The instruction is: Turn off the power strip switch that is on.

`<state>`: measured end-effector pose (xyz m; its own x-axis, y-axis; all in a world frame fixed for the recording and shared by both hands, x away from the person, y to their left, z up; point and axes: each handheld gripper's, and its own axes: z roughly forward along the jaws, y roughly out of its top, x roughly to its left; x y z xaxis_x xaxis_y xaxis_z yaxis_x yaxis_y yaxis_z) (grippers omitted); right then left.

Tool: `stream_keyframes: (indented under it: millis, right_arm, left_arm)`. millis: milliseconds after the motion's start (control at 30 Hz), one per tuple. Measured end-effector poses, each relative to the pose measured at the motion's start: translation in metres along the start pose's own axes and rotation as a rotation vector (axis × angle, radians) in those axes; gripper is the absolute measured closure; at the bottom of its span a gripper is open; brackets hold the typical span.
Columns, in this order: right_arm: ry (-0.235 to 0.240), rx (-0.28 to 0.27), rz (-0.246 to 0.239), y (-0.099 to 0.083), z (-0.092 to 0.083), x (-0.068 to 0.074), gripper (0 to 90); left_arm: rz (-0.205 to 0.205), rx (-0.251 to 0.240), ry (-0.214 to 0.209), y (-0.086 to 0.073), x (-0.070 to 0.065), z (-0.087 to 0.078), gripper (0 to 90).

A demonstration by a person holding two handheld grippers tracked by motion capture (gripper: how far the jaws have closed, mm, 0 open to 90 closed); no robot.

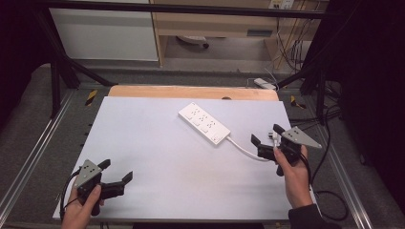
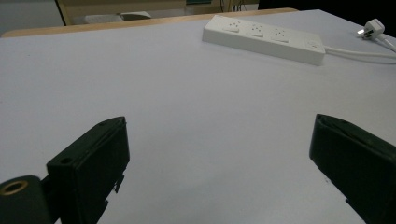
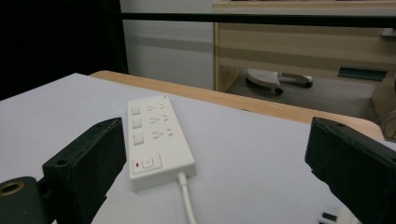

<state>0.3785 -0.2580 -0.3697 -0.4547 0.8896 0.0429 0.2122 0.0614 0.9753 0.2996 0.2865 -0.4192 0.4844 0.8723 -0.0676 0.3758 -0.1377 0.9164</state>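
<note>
A white power strip (image 1: 204,123) lies aslant on the white table top (image 1: 157,157), towards the back right. Its white cable (image 1: 246,150) runs towards my right gripper (image 1: 267,134), which stands open near the right edge, nothing between its jaws. In the right gripper view the power strip (image 3: 154,140) lies ahead, its switch end nearest, the cable (image 3: 187,200) coming down the middle. A white plug (image 2: 372,27) lies at the far right of the left gripper view, beyond the strip (image 2: 264,37). My left gripper (image 1: 117,171) is open at the front left corner, over bare table.
A wooden strip (image 1: 191,91) edges the table's far side. Black frame bars (image 1: 62,71) and metal rails flank the table. A wooden desk (image 3: 303,42) and a chair base (image 3: 275,77) stand behind. Cables (image 1: 329,191) trail at the right.
</note>
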Motion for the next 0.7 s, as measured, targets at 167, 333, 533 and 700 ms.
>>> stream_keyframes:
  millis: [167, 333, 533, 700]
  right_arm:
    - [-0.027, -0.003, -0.027, -0.023, -0.015, -0.006, 3.3]
    - [-0.036, 0.008, -0.025, -0.038, -0.026, -0.012, 2.2]
    - [-0.016, 0.039, 0.008, -0.055, -0.034, -0.015, 2.2]
    - [0.007, 0.092, 0.010, -0.068, -0.035, -0.012, 2.2]
  left_arm:
    - [0.000, -0.003, -0.002, 0.000, 0.000, 0.000, 4.8]
    - [0.001, -0.005, -0.002, 0.000, 0.000, -0.001, 4.8]
    - [0.006, -0.004, -0.004, 0.001, -0.001, -0.001, 4.8]
    - [0.005, -0.010, -0.008, 0.001, -0.001, -0.002, 4.8]
